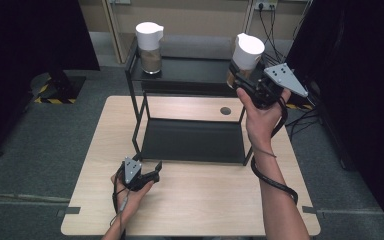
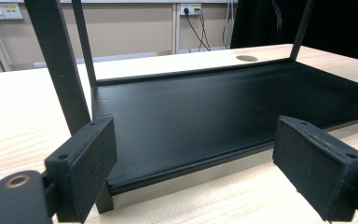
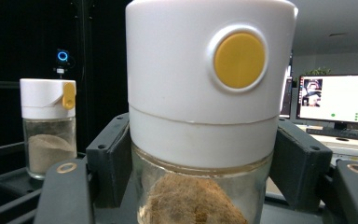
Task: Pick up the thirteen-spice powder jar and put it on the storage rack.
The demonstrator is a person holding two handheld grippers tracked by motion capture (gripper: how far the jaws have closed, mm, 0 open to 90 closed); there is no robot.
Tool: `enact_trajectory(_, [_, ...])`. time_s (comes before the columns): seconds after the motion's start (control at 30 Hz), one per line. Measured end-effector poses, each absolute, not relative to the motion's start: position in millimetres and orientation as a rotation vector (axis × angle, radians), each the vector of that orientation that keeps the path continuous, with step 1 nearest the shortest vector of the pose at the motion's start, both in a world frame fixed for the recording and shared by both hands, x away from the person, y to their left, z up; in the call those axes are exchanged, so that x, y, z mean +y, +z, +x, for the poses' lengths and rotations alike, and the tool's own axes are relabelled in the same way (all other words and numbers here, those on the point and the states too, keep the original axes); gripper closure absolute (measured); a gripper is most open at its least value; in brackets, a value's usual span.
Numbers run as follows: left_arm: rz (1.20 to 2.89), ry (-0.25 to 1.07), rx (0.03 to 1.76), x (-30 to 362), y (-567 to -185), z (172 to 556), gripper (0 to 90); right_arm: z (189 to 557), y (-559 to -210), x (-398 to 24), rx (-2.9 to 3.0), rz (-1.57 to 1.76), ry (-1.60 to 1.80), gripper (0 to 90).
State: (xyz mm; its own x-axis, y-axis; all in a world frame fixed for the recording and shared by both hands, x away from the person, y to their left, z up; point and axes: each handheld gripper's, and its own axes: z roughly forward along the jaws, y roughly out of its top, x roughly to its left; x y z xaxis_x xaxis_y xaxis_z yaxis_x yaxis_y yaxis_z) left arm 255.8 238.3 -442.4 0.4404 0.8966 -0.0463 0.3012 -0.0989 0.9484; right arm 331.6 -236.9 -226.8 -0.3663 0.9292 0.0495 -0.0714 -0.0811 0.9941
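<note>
Held jar [image 3: 200,116]: nearest the lens in the right gripper view; clear glass body with brown powder inside, tall white plastic cap with a round yellow button; clamped at the glass just under the cap
Right gripper [image 1: 250,80]: raised in the person's right hand above the right end of the rack's top shelf; its 2 black jaws are closed on the held jar, 1 pad on each side; grey three-cornered plate on top, black cable trailing around the forearm
Left gripper [image 1: 147,176]: in the left hand, low over the worktop just in front of the rack's front left corner; jaws spread wide with nothing between them; flat matte black pads with small screw holes
Second jar [image 1: 150,42]: same glass and white cap, standing upright at the left end of the top shelf, well apart from the held jar; paler powder, yellow tab on the cap seen in the right gripper view
Rack [image 1: 190,140]: black metal, thin square posts, 2 smooth flat shelves
Worktop [image 1: 190,210]: pale wood grain, 1 round cable hole behind the rack
Count: 2 jars, 2 grippers, 1 rack
View differences: left gripper view looks along the lower shelf and shows wall sockets behind; right gripper view shows a lit monitor [image 3: 338,100] at the right
</note>
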Motion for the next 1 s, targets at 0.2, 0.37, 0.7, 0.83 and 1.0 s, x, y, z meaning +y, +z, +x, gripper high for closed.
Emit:
enact_trajectory(0.2, [1.639, 0.703, 1.062, 239, -442, 256, 13.1, 342, -222, -232, 1.384, 1.009, 1.552, 30.6])
enact_trajectory(0.37, [1.64, 0.703, 1.061, 239, -442, 256, 13.1, 349, -220, -229, 1.39, 1.028, 1.535, 30.6])
enact_trajectory(0.7, [1.64, 0.699, 1.062, 239, -442, 257, 13.1, 367, -218, -232, 1.386, 1.093, 1.531, 30.6])
enact_trajectory(0.83, [1.639, 0.699, 1.061, 239, -443, 257, 13.1, 373, -217, -230, 1.384, 1.115, 1.511, 30.6])
enact_trajectory(1.0, [1.639, 0.697, 1.061, 240, -442, 257, 13.1, 381, -218, -228, 1.377, 1.156, 1.486, 30.6])
